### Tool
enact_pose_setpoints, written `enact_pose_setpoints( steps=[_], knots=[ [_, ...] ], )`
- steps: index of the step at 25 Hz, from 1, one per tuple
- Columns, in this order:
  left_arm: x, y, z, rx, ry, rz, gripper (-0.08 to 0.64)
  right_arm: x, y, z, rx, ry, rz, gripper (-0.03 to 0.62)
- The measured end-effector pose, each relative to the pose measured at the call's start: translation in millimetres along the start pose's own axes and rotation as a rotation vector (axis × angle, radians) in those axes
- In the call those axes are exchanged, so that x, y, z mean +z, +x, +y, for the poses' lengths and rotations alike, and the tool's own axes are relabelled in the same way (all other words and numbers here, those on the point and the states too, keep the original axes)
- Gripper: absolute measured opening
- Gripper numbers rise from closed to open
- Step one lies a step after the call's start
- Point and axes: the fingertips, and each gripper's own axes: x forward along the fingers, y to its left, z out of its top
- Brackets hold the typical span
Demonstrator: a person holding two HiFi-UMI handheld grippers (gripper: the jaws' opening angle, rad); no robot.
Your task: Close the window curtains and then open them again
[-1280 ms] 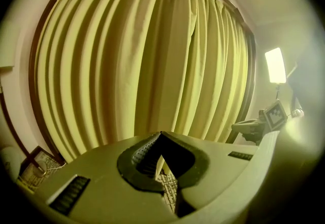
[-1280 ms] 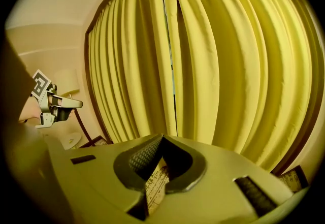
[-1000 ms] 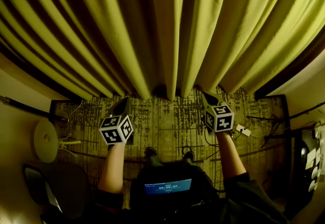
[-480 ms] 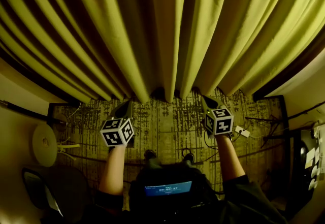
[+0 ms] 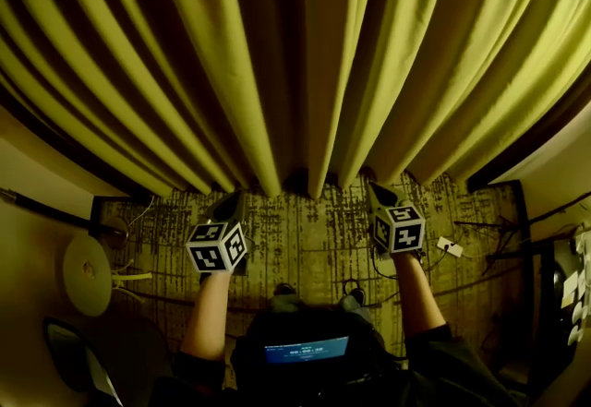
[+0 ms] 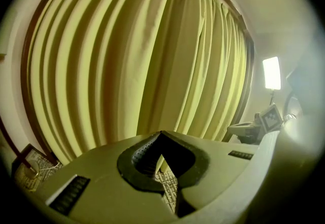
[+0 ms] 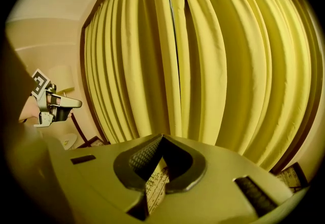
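Though drawn shut across the far side, curtains point(image 5: 305, 54) hang in soft folds, probably light, slippery. Left tool point(image 5: 228, 204) and right tool point(image 5: 374, 191) both clenched, empty, short of the cloth. Best pinch: inner edges at centre.

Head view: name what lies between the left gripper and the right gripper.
Only bare patterned carpet separates the left gripper and the right gripper, seen in the head view.
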Motion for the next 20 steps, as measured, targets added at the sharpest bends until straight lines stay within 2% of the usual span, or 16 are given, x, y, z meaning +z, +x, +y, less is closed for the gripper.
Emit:
enact_pose_setpoints(
  steps=[6,11,17,20],
  knots=[
    [15.6,-6.5,37.1,-0.047,0.032,-0.024,-0.012,8.0,21.9,39.0,-0.030,0.001,-0.023,0.011],
    [25.3,-11.4,54.2,-0.065,0.026,-0.037,-0.012,14.1,32.2,62.6,-0.034,-0.014,-0.018,0.011],
    [42.1,-8.8,63.8,-0.078,0.030,-0.056,-0.011,41.8,52.0,72.7,-0.026,-0.037,-0.047,0.012],
    [58.0,-9.8,66.7,-0.071,0.037,-0.088,-0.011,64.0,69.4,75.3,-0.012,-0.047,-0.098,0.012]
  ],
)
